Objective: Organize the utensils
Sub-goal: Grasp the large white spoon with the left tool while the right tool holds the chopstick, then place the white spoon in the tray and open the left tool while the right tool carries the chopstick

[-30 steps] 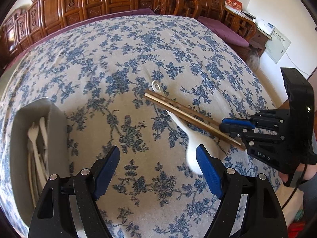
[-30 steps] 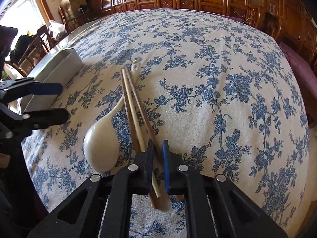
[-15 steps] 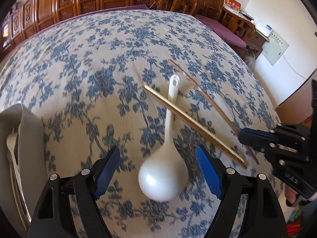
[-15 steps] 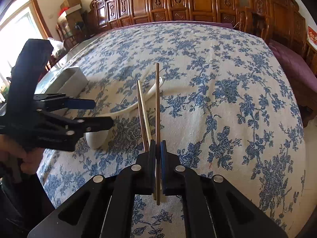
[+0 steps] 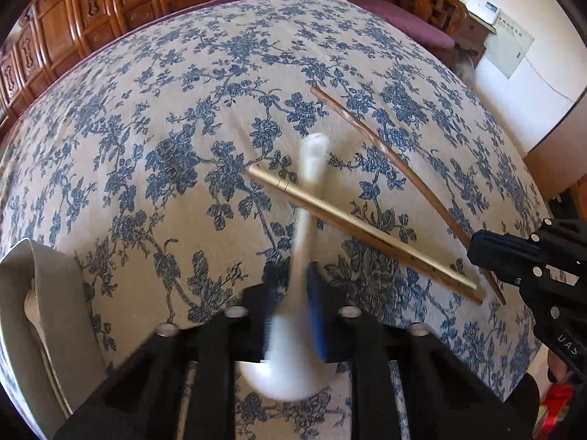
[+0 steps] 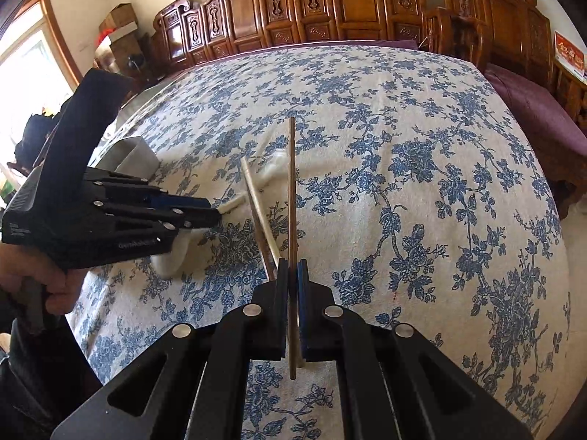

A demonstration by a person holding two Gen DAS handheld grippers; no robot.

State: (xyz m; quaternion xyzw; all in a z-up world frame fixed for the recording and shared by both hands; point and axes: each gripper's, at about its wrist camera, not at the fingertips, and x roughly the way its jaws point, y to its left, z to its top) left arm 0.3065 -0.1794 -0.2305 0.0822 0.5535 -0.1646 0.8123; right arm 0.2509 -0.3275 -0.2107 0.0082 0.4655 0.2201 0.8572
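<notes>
My left gripper (image 5: 291,293) is shut on the white ceramic spoon (image 5: 310,168); its bowl shows below the jaws and its handle points away across the floral cloth. In the right wrist view the left gripper (image 6: 211,212) sits at the left with the spoon (image 6: 273,167) partly hidden behind it. My right gripper (image 6: 292,275) is shut on a dark brown chopstick (image 6: 291,183), lifted and pointing forward. That chopstick also shows in the left wrist view (image 5: 389,157), held by the right gripper (image 5: 477,245). A lighter chopstick (image 5: 359,231) lies across the spoon handle and also shows in the right wrist view (image 6: 256,205).
A grey utensil tray (image 5: 55,300) with white utensils stands at the table's left edge, also seen in the right wrist view (image 6: 134,154). Carved wooden chairs (image 6: 330,3) line the far side. A purple cushioned bench (image 6: 532,106) is at the right.
My left gripper has closed on the spoon near its bowl. My right gripper has lifted one chopstick away from the other, which stays lying across the spoon handle.
</notes>
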